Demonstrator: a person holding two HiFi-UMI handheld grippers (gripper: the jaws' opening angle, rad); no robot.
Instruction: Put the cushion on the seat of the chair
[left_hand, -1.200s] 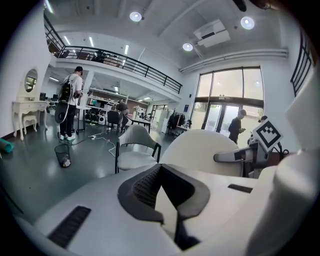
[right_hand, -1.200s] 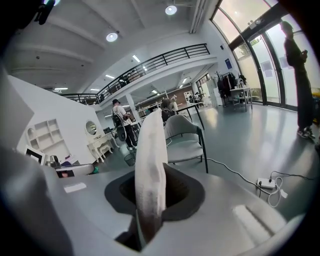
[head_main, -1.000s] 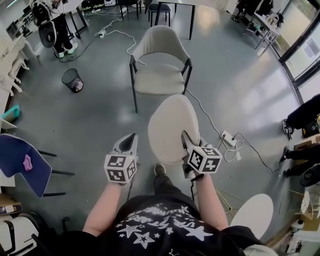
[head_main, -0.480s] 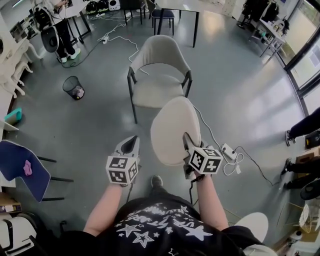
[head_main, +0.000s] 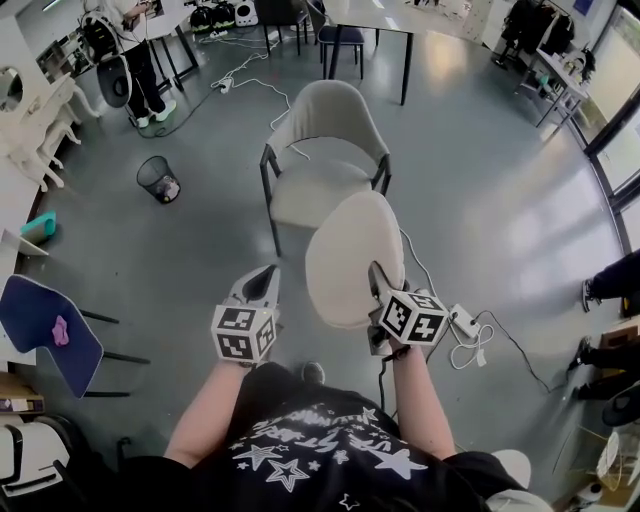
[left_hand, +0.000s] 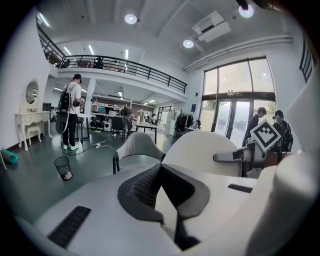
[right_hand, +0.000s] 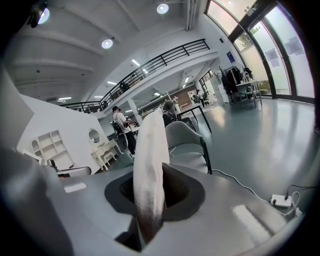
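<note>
The beige chair (head_main: 322, 165) stands ahead on the grey floor, its seat bare. A pale oval cushion (head_main: 350, 255) hangs edge-up just short of the seat's front edge. My right gripper (head_main: 377, 282) is shut on the cushion's near right rim. In the right gripper view the cushion (right_hand: 150, 150) stands thin and upright between the pads of that gripper (right_hand: 150, 187), with the chair (right_hand: 187, 140) behind it. My left gripper (head_main: 263, 283) floats left of the cushion, shut and holding nothing. The left gripper view shows the chair (left_hand: 136, 149) and the cushion (left_hand: 200, 152) to its right.
A black wire bin (head_main: 160, 180) sits left of the chair. A blue chair (head_main: 45, 325) stands at the near left. A power strip with cable (head_main: 462, 320) lies on the floor at right. A dark table (head_main: 370, 15) and a standing person (head_main: 135, 60) are at the back.
Both grippers and the held cushion have moved forward towards the chair, which now sits closer and lower in the head view. Neither gripper's jaws have changed.
</note>
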